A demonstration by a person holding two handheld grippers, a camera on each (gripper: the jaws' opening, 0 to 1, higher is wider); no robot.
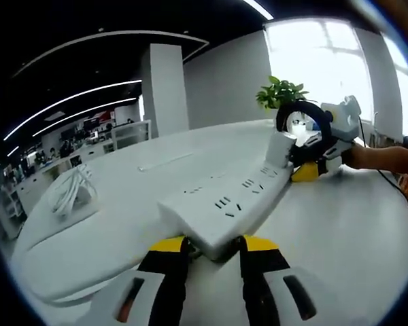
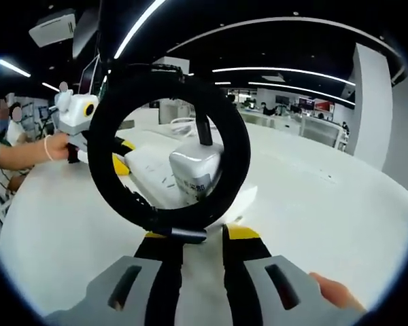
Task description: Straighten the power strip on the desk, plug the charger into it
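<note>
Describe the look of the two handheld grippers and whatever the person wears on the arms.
The left gripper and the right gripper match: two black jaws with yellow tips, rising from grey bodies with dark slots. Seen from the other side, each has a white housing; the left gripper's shows a yellow-ringed round part. A thin pale band circles the left wrist; that forearm shows no sleeve.

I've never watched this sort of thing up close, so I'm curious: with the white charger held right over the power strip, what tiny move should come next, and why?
Probably ease the right gripper down so the charger seats into a socket. It hangs just above the far end of the power strip, not visibly pushed in, while the left gripper clamps the strip's near end steady on the desk.
</note>
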